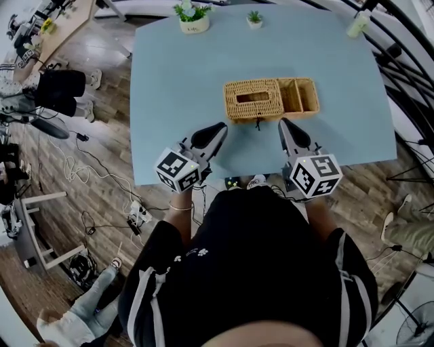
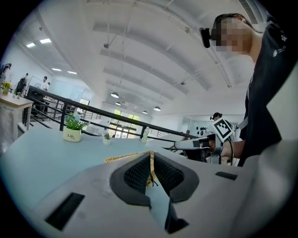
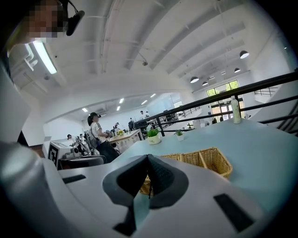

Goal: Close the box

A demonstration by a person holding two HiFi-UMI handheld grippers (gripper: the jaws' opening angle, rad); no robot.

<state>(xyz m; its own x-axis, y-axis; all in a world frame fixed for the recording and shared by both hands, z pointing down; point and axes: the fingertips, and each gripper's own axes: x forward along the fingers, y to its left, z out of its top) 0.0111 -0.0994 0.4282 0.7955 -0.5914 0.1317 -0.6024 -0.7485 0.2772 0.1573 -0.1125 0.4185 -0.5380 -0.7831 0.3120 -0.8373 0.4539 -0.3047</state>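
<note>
pale blue table (image 1: 169, 101) on wooden floor (image 1: 102, 146)

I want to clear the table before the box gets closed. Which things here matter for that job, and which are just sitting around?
For the job:
- wicker box
- left gripper, shut and empty
- right gripper, shut and empty

Just lying about:
- larger potted plant
- small potted plant
- bottle at the far corner

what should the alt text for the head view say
A woven wicker box sits on a light blue table, with a slotted top on its left part and open compartments on its right. The left gripper and right gripper point at it from the near edge, jaws shut and empty, just short of it.
</note>
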